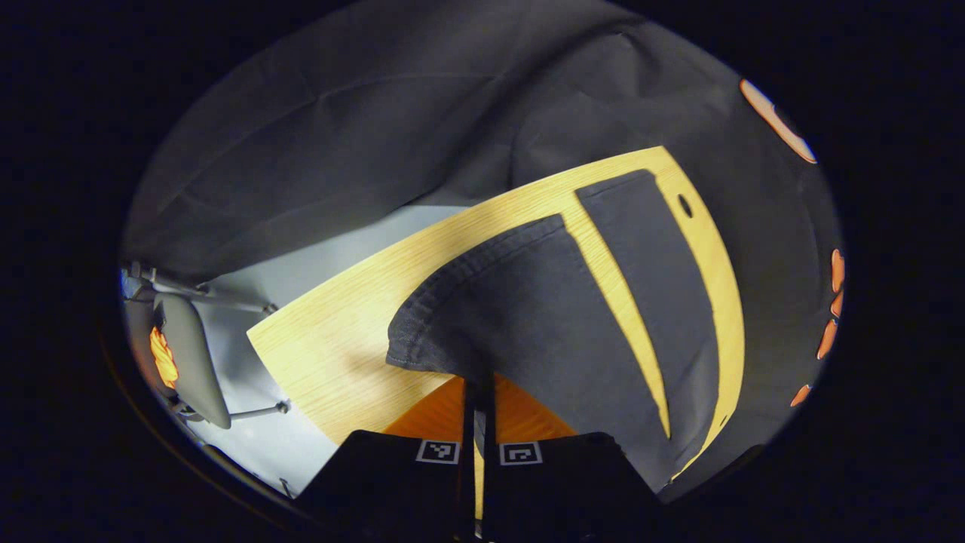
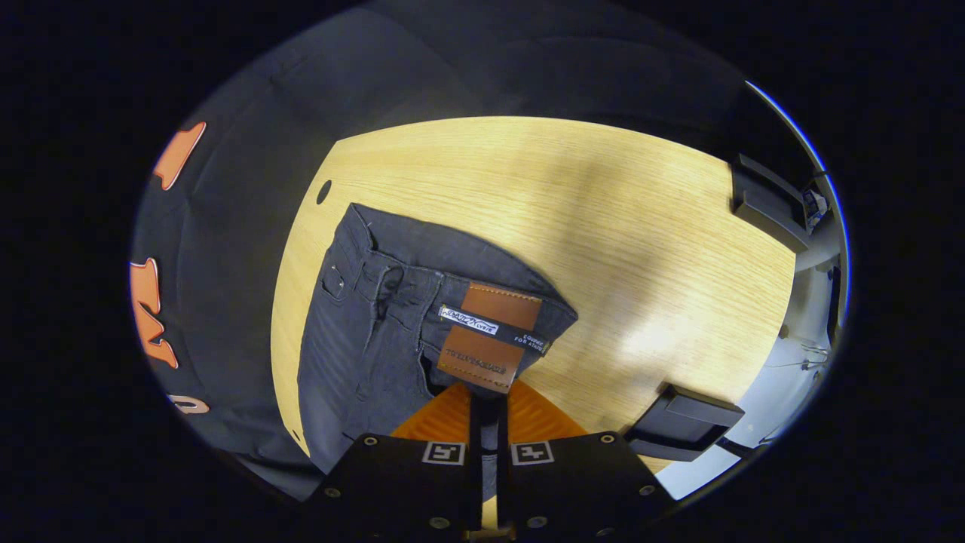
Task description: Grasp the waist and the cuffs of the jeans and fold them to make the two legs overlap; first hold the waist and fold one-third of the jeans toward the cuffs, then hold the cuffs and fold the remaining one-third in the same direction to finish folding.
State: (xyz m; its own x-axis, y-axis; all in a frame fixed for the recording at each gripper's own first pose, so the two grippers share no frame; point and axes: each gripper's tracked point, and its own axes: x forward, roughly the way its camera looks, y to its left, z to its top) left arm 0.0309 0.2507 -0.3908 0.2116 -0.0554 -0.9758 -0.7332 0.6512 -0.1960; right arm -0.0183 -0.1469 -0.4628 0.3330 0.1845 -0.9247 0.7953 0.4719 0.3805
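A recording booth rather than a home: black cloth (image 1: 339,113) walls hang close behind a light wooden worktop (image 2: 603,226). A grey chair (image 1: 192,354) stands on the pale floor (image 1: 301,279) beside it.

jeans (image 2: 377,324) legs cut off below, patch (image 2: 488,335) lettering unreadable

The left gripper view looks down close over the cuff end. The right gripper view looks down close over the waist end. Both take in the jeans (image 1: 573,324) and the counter (image 2: 603,226).
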